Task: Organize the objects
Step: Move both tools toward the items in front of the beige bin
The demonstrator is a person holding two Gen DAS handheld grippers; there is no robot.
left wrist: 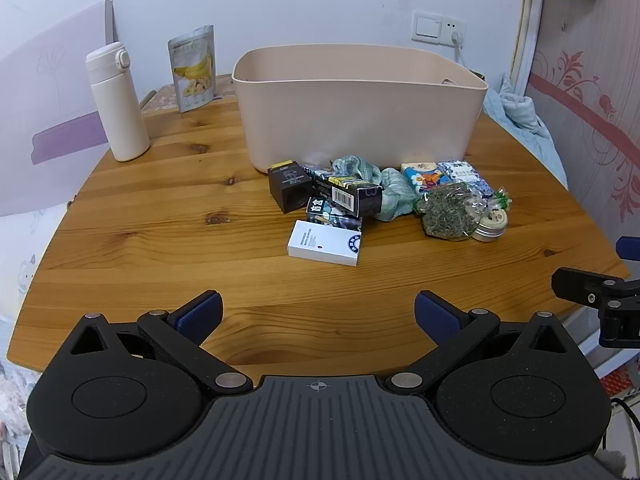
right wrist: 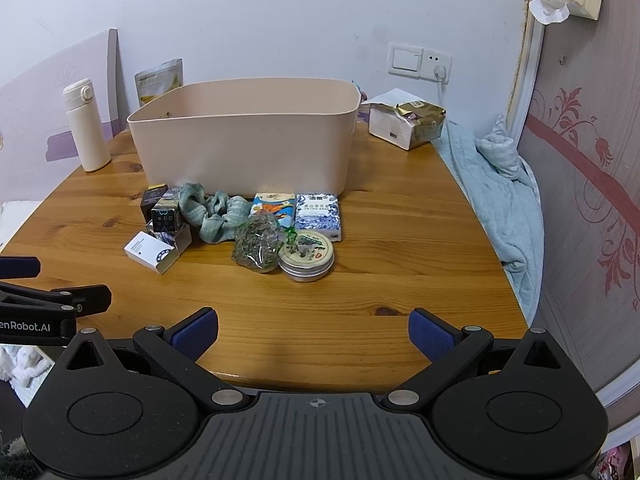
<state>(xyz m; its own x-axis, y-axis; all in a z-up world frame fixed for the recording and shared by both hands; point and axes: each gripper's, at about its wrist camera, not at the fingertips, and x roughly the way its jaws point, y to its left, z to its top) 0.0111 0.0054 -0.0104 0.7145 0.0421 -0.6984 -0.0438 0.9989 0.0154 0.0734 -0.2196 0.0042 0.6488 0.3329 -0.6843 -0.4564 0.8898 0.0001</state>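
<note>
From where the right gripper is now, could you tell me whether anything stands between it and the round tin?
Nothing visible does. The open right gripper faces bare wooden table up to the round tin. The bag of dried herbs lies beside the tin, to its left.

table (left wrist: pixel 160 216): showing varnished wood, knotty, giving off a soft sheen
bin (left wrist: pixel 360 120): looking like smooth matt plastic, pale pink
tin (right wrist: pixel 306 262): showing brushed metal sides, with a printed lid
herb bag (right wrist: pixel 256 248): gleaming as clear crinkled plastic film
socks (right wrist: pixel 212 216): looking like ribbed knitted cloth
white box (left wrist: pixel 324 244): appearing as smooth card
bottle (left wrist: pixel 116 108): looking matt and cream
left tool (left wrist: pixel 318 314): showing grainy black plastic, blue ribbed pads (left wrist: pixel 200 316)
</note>
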